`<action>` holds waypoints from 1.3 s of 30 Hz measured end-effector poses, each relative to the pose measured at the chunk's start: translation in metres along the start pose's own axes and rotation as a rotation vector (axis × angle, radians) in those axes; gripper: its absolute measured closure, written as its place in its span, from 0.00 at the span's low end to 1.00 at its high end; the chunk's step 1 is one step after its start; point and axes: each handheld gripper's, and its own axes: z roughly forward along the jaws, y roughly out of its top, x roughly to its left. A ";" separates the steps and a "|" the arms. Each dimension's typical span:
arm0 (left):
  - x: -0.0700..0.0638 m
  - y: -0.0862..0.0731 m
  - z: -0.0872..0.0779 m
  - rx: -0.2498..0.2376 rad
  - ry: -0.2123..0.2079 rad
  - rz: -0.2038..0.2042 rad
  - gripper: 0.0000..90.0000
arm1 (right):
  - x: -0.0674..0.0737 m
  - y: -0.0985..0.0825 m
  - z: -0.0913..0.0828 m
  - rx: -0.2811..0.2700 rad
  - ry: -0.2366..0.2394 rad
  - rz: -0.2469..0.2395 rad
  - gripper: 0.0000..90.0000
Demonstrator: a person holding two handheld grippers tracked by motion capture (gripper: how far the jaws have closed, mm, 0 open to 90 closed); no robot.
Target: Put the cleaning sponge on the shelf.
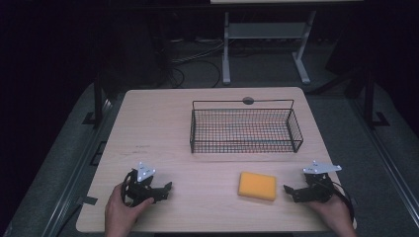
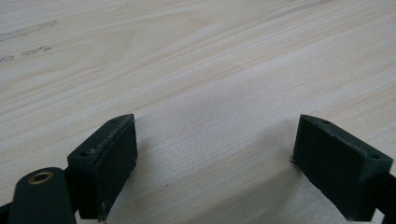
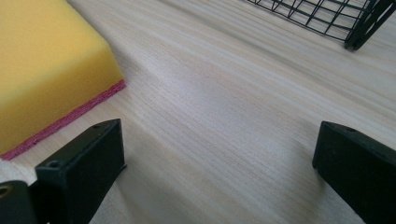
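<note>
Your right gripper (image 1: 289, 191) has its two black jaws spread wide with nothing between them but bare wood; in the right gripper view the pads (image 3: 81, 168) sit low over the pale wooden table (image 1: 163, 128), and the yellow rectangular sponge with a thin red underside (image 3: 46, 70) lies just beside the left-hand jaw, apart from it; in the high view that sponge (image 1: 257, 185) rests flat on the near part of the table, between your two hands and nearer the right one. Your left gripper (image 1: 165, 191) is likewise wide open and holds nothing; its pads (image 2: 109, 158) frame plain tabletop, well apart from the sponge. Beyond the sponge stands the black wire mesh basket with a thin handle bar (image 1: 246, 129), toward the far side of the table; one of its corners (image 3: 359, 28) shows at the top of the right gripper view.
</note>
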 end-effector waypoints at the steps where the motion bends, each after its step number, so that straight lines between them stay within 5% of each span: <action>1: 0.000 0.000 0.000 0.000 0.000 0.000 0.14 | 0.000 0.000 0.000 0.000 0.000 0.001 0.02; 6: 0.000 0.000 0.000 0.000 0.000 0.000 0.14 | 0.000 0.000 0.000 0.001 -0.001 0.003 0.03; 11: 0.000 0.000 0.000 0.000 0.000 0.000 0.14 | 0.001 0.002 -0.009 0.020 0.017 0.013 0.17; 16: 0.000 0.000 0.000 0.000 0.000 0.000 0.14 | 0.004 0.005 -0.022 0.021 0.045 0.010 0.46; 17: 0.000 0.000 0.000 0.000 0.000 0.000 0.14 | 0.006 0.006 -0.026 0.015 0.068 0.009 0.61; 18: 0.000 0.000 0.000 0.000 0.001 0.000 0.14 | 0.006 0.006 -0.026 0.015 0.068 0.009 0.61; 20: 0.000 0.000 0.000 0.000 0.000 0.000 0.14 | 0.009 0.008 -0.031 0.028 0.101 0.014 0.82; 24: 0.000 0.000 0.000 0.000 0.000 0.000 0.14 | 0.012 0.009 -0.034 0.030 0.123 0.003 0.99; 39: 0.000 0.000 0.000 0.000 0.000 0.000 0.14 | 0.035 0.008 -0.040 0.037 0.213 -0.062 1.00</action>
